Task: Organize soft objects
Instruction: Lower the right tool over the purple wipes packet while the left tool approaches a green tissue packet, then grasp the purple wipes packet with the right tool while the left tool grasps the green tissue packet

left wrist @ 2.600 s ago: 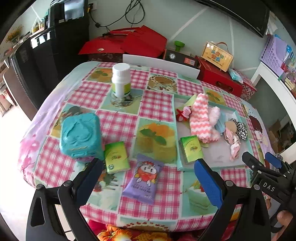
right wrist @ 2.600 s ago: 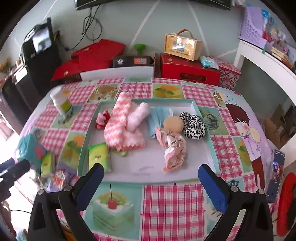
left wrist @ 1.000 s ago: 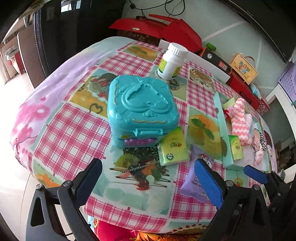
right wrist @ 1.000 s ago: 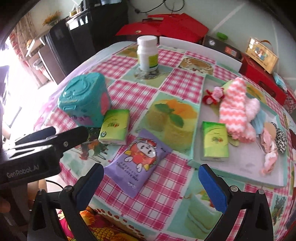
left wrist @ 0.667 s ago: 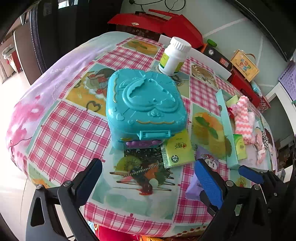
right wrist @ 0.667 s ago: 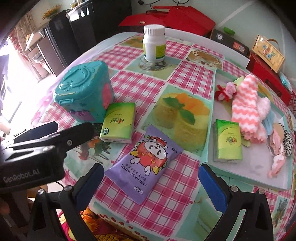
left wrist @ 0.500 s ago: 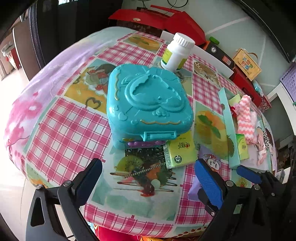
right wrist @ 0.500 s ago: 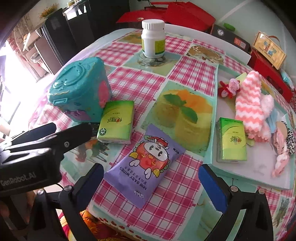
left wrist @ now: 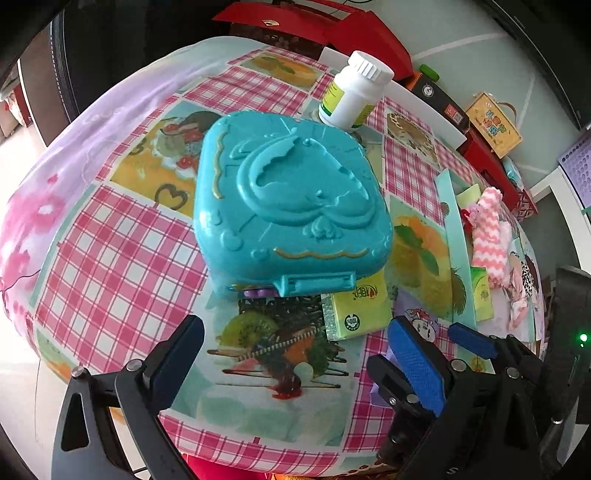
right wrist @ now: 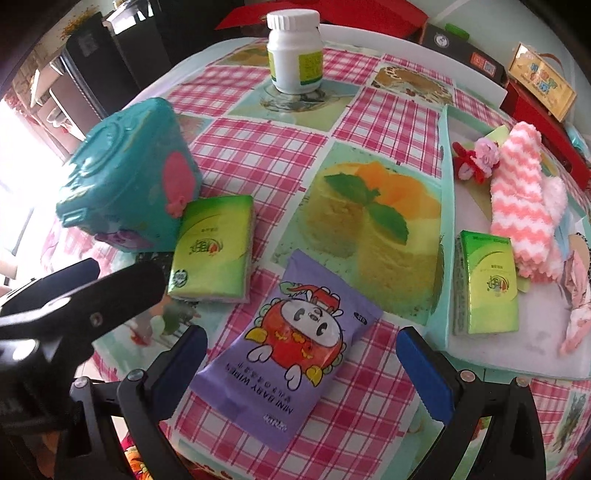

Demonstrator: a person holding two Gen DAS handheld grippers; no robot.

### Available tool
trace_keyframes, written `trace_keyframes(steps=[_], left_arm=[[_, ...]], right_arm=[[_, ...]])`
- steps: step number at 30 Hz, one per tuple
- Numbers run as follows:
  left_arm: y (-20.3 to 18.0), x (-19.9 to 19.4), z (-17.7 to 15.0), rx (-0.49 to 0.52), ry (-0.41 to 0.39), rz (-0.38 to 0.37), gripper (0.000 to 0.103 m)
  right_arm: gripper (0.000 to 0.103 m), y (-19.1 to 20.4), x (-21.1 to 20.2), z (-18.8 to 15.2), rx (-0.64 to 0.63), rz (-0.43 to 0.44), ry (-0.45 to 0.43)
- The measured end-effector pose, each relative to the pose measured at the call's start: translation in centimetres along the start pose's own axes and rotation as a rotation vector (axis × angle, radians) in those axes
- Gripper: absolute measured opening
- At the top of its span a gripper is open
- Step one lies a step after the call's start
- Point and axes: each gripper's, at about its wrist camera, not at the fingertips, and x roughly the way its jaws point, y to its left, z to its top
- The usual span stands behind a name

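A purple baby wipes pack (right wrist: 295, 347) lies on the checked tablecloth between the open fingers of my right gripper (right wrist: 301, 354), which is low over it and empty. A green tissue pack (right wrist: 214, 247) lies to its left against a teal plastic case (right wrist: 129, 181). My left gripper (left wrist: 295, 354) is open and empty, just in front of the teal case (left wrist: 291, 206) and the green tissue pack (left wrist: 356, 310). A pale tray (right wrist: 448, 192) on the right holds another green tissue pack (right wrist: 487, 280), a pink zigzag sock (right wrist: 521, 206) and other soft items.
A white pill bottle (right wrist: 295, 51) stands at the back of the table, behind the teal case in the left wrist view (left wrist: 351, 96). Red boxes (left wrist: 332, 33) and a black cabinet are beyond the table. The table's near edge drops off just below both grippers.
Both grippers have swung left and moved in closer. The right one has come down over the purple wipes pack, the left one toward the teal case. Both stay open.
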Motion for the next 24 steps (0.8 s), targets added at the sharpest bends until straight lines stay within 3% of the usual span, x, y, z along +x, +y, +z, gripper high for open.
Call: trace_keyframes(steps=[10, 24], left_arm=[[-0.3, 1.0, 0.2, 0.001, 0.03, 0.01, 0.1], [-1.0, 1.6, 0.7, 0.019, 0.041, 0.039, 0.1]], right_arm=[[0.1, 0.1, 1.6, 0.3, -0.016, -0.029, 0.023], [0.07, -2.0, 0.2, -1.3, 0.008, -0.028, -0.015]])
